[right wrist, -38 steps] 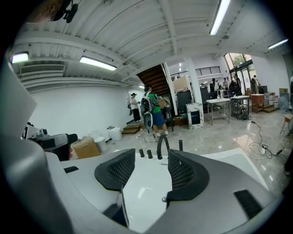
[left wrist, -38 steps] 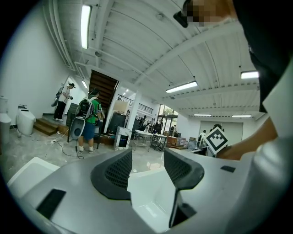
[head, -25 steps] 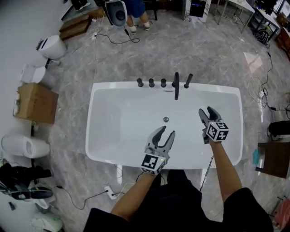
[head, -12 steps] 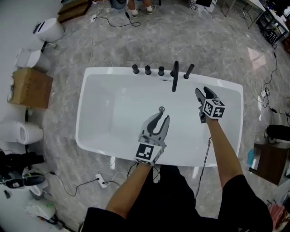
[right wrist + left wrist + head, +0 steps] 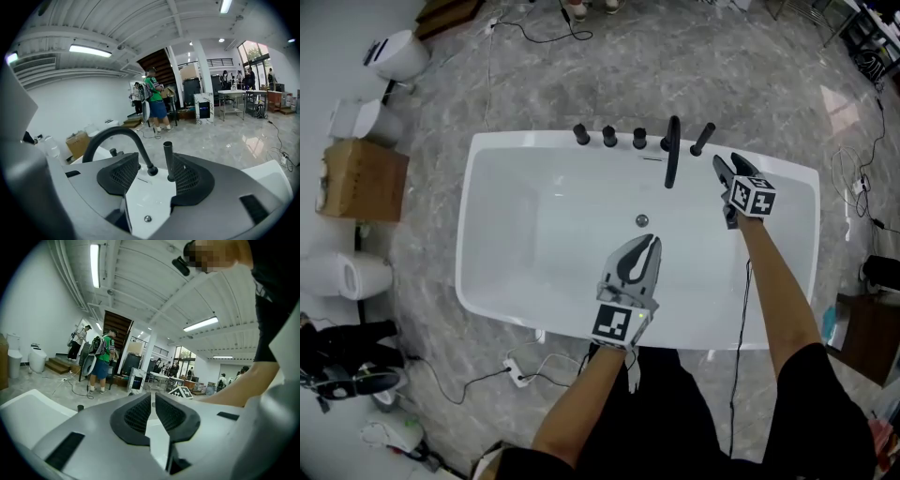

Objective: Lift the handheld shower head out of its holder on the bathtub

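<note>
The black handheld shower head stands upright in its holder on the far rim of the white bathtub, just right of the curved black spout. My right gripper is open and hovers close to it. In the right gripper view the shower head rises between the jaws, near the right pad, and no pad presses on it. My left gripper hangs over the tub's near half. Its jaws are closing, almost together, with nothing between them.
Three black knobs line the far rim left of the spout. The drain sits mid-tub. A cardboard box and toilets stand on the floor to the left, with cables near the tub. A person stands beyond.
My right gripper has travelled toward the far rim, up to the shower head. The left gripper's jaws have come from wide apart to nearly together and it drifted slightly.
</note>
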Action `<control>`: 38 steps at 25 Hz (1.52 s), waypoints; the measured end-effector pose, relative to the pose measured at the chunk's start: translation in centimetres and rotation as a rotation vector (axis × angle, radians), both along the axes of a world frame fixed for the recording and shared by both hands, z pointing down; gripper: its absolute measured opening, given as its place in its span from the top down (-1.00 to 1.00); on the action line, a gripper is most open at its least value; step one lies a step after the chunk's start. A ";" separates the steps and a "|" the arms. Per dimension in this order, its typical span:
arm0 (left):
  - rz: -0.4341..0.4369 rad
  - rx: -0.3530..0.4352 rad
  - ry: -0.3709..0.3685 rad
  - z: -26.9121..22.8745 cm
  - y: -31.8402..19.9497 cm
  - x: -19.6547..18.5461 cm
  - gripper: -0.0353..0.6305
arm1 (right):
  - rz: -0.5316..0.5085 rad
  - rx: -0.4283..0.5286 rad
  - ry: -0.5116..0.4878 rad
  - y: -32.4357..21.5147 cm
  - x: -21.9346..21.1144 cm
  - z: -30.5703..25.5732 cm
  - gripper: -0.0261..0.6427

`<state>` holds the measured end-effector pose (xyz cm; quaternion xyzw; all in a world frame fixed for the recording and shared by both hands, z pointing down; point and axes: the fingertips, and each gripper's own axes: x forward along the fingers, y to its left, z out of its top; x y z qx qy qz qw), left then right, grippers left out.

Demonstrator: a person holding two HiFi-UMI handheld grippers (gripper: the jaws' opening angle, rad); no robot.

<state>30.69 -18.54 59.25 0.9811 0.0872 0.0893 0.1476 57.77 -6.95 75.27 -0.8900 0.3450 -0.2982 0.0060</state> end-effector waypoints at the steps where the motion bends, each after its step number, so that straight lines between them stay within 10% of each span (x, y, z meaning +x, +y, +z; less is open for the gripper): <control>1: -0.002 -0.006 -0.003 0.3 0.1 0.2 0.81 | 0.007 -0.001 -0.001 0.1 0.6 0.4 0.34; 31: -0.039 -0.061 -0.083 6.7 0.0 -0.7 0.81 | 0.056 -0.058 -0.035 -4.9 9.1 8.7 0.29; 38: -0.033 -0.064 -0.090 7.8 0.0 -0.8 0.81 | 0.033 -0.149 0.021 -4.5 9.6 10.1 0.56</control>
